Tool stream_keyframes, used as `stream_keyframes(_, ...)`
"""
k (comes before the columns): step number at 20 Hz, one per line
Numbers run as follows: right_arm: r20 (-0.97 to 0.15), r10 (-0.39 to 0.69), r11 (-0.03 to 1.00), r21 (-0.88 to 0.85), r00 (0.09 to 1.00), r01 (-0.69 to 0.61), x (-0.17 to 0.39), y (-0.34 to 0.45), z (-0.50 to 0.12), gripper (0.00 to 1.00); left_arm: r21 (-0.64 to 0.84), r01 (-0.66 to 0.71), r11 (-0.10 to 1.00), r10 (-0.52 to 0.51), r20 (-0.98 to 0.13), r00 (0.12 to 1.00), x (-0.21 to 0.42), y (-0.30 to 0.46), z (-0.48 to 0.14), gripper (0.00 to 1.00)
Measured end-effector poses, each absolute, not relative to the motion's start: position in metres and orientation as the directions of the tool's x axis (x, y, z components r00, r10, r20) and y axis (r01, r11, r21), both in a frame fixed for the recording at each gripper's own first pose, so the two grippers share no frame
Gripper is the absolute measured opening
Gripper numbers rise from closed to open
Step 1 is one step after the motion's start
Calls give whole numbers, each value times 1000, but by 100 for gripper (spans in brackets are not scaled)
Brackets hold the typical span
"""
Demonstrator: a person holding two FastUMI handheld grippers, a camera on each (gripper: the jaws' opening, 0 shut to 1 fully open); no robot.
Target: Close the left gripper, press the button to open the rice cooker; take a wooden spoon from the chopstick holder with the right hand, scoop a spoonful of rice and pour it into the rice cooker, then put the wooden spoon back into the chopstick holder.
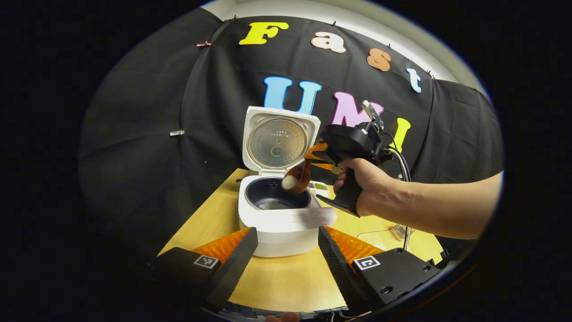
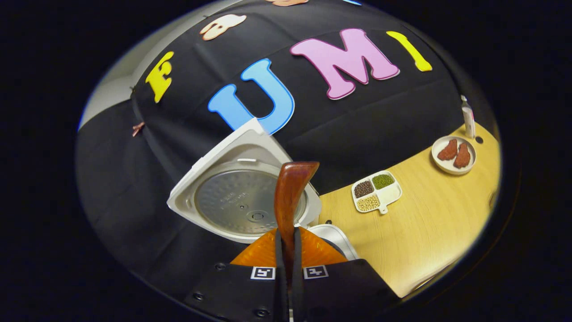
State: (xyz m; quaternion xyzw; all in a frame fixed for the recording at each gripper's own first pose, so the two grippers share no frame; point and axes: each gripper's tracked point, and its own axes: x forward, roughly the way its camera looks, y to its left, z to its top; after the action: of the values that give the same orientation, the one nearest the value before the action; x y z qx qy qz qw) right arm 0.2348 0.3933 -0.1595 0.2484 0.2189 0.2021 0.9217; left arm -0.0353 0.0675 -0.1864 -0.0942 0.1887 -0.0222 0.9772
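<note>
One white rice cooker (image 1: 281,223) stands on the pale wood-grain tabletop (image 1: 286,281), a rounded-square body with smooth plastic walls and a dark round inner pot (image 1: 275,194). Its lid (image 1: 279,138) is raised upright at the back, showing a circular, dimpled metal plate inside.

The left tongs (image 1: 283,250) are spread wide — two black, ribbed fingers with orange webbing, one on either side of the cooker's front, touching nothing.

In the left gripper view, the right tongs (image 1: 322,157) are held by a hand (image 1: 366,185) above and just right of the open pot. They pinch one glossy, reddish-brown wooden spoon (image 1: 300,176); its long axis slants down and to the left from the fingers, the bowl tipped over the pot's rim with a clump of white rice (image 1: 289,181) at its lip. In the right gripper view the spoon handle (image 2: 288,201) runs straight out between the pressed-together fingers, its curved end rising before the lid.

Farther along the tabletop sit one white divided dish (image 2: 377,191) with three compartments of grains — dark, green, pale — and one round plate (image 2: 453,154) bearing two reddish-brown pieces.
</note>
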Motion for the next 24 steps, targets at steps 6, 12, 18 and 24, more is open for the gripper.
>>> stream_keyframes(6,-334,498,853,354,800,-384,239,422,-173,3,-223,-7,975,-82,-388,918,-39,73,-200,94)
stream_keyframes(12,-365,502,859,106,784,-501,228,441,-189,8,-232,-12,973,-81,-389,918,-34,79,-202,94)
stream_keyframes(18,-351,561,771,-107,750,-627,207,467,-189,8,-242,-31,970,-70,-397,915,-36,86,-203,94)
stream_keyframes(24,-329,613,621,-362,719,-695,185,483,-185,8,-248,-34,968,-70,-400,914,-40,89,-204,94)
